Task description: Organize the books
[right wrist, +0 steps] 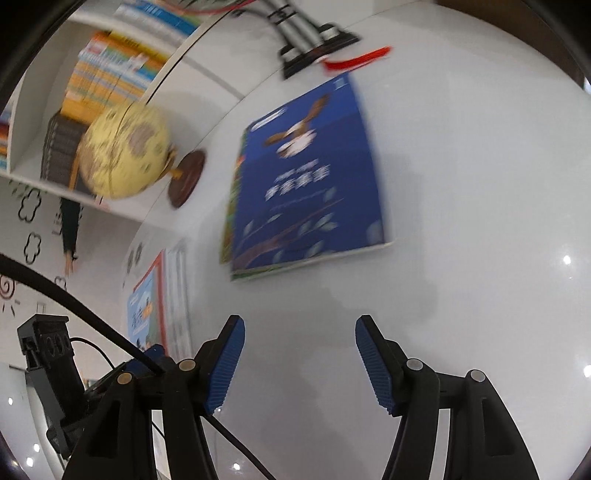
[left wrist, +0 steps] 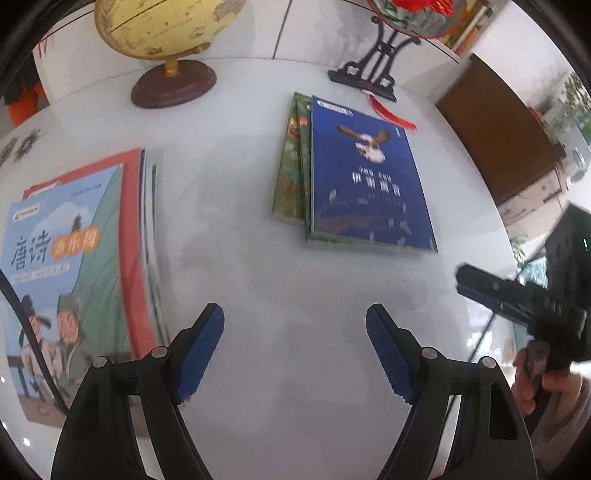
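A blue book (left wrist: 365,177) with a bird on its cover tops a small pile of green books (left wrist: 291,166) in the middle of the white table (left wrist: 240,240). At the left lies a second pile, topped by a light blue picture book (left wrist: 62,280) over a red one. My left gripper (left wrist: 295,350) is open above bare table between the two piles, nothing between its fingers. The right wrist view shows the same blue book (right wrist: 306,181) ahead of my right gripper (right wrist: 299,363), which is open and empty. That gripper (left wrist: 517,299) also shows at the right edge of the left wrist view.
A yellow globe (left wrist: 166,26) on a brown base stands at the back left. A black ornament stand (left wrist: 373,70) with a red tassel stands behind the blue book. A bookshelf (right wrist: 92,92) filled with books lies beyond the table. A dark wooden cabinet (left wrist: 495,133) is at the right.
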`<state>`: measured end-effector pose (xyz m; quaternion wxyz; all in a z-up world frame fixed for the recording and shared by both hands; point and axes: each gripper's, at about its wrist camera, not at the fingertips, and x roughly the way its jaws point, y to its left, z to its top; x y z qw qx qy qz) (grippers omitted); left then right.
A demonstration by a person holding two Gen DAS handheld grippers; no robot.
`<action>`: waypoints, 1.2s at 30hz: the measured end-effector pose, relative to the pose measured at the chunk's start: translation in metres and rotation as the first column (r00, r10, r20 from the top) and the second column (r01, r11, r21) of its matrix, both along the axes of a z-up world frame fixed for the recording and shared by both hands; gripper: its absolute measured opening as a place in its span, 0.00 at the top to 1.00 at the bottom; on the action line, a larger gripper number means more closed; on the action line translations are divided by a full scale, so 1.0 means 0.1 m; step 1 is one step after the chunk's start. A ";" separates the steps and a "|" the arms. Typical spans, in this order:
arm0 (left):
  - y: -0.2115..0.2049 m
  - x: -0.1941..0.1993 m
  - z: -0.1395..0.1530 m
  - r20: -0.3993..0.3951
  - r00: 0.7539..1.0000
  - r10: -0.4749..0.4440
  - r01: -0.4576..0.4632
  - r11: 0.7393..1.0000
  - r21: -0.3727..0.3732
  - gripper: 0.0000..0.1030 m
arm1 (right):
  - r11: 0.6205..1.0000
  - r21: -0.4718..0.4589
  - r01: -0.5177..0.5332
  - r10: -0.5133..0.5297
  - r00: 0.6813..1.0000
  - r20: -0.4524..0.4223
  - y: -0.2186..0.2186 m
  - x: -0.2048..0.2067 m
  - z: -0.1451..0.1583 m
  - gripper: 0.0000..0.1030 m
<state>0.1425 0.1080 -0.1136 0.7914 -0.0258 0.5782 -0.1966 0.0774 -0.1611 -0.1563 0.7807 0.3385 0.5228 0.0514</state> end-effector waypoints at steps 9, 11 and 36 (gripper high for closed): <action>-0.39 0.55 -0.19 0.006 1.000 0.020 -0.020 0.999 -0.033 0.24 | 0.997 -0.075 -0.024 0.026 0.999 0.033 -0.35 0.39 -0.05 0.32; -0.49 0.68 -0.29 -0.017 1.000 0.014 -0.015 0.999 -0.041 0.24 | 0.995 -0.086 -0.055 0.057 0.998 0.029 -0.33 0.51 -0.10 0.32; -0.83 1.01 -0.55 -0.067 0.996 -0.051 0.042 0.990 -0.137 0.06 | 0.976 -0.033 -0.213 0.216 0.965 0.152 -0.27 0.99 -0.41 0.08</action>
